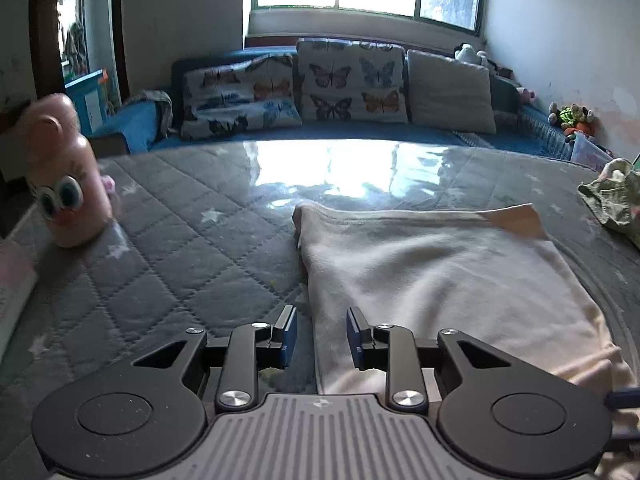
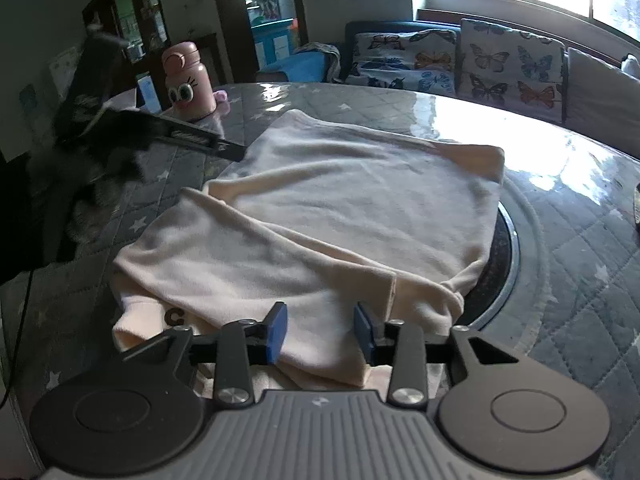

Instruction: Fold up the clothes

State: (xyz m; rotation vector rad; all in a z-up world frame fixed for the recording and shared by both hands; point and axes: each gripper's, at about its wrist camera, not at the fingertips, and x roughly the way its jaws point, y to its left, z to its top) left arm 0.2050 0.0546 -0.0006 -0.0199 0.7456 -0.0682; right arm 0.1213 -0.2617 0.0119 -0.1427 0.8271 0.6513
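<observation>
A cream garment (image 1: 432, 276) lies partly folded on the quilted grey table cover (image 1: 168, 248). My left gripper (image 1: 322, 336) is open and empty, low over the garment's near left edge. In the right wrist view the same garment (image 2: 320, 208) has a flap folded over its near part, and a brown letter shows at its near left corner. My right gripper (image 2: 321, 330) is open and empty, with the near fold between its fingers. The left gripper (image 2: 192, 138) shows blurred at the garment's far left edge.
A pink bottle with cartoon eyes (image 1: 66, 176) stands at the table's left; it also shows in the right wrist view (image 2: 186, 82). A green garment (image 1: 616, 200) lies at the right edge. A round inset ring (image 2: 516, 240) sits in the table. A sofa with butterfly cushions (image 1: 352, 80) is behind.
</observation>
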